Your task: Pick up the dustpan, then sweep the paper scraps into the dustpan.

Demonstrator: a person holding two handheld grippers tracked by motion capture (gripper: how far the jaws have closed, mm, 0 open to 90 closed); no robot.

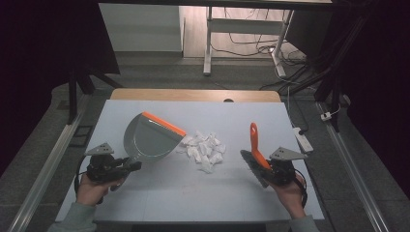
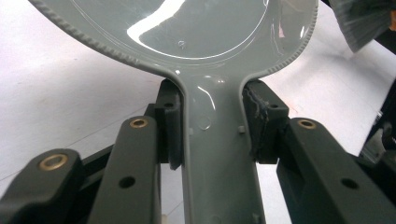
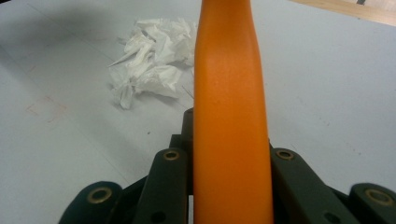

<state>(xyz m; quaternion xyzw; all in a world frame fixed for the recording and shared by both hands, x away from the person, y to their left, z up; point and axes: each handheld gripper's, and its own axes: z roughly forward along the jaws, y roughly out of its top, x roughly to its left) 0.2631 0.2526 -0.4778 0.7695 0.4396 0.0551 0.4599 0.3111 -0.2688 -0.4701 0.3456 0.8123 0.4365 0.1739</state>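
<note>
Grey dustpan (image 1: pixel 147 139) lying just left of paper scraps (image 1: pixel 203 149), left gripper (image 1: pixel 126 167) clamping its handle. Right gripper (image 1: pixel 261 166) clamping orange brush (image 1: pixel 255 145) right of scraps; high view revealing bristles.

This looks like a lab or a test room, not a home. The table (image 1: pixel 145 193) has a plain white top and stands alone on a grey floor (image 1: pixel 232 77). Metal rails (image 1: pixel 43 169) run along both sides of it. Black curtains (image 1: pixel 43 48) close the left and right, so the corners are too dark to read. Behind the table stands a white desk frame (image 1: pixel 209 43) with loose cables (image 1: pixel 251 48) under it. A power strip (image 1: pixel 303 139) lies on the floor at the right.
</note>
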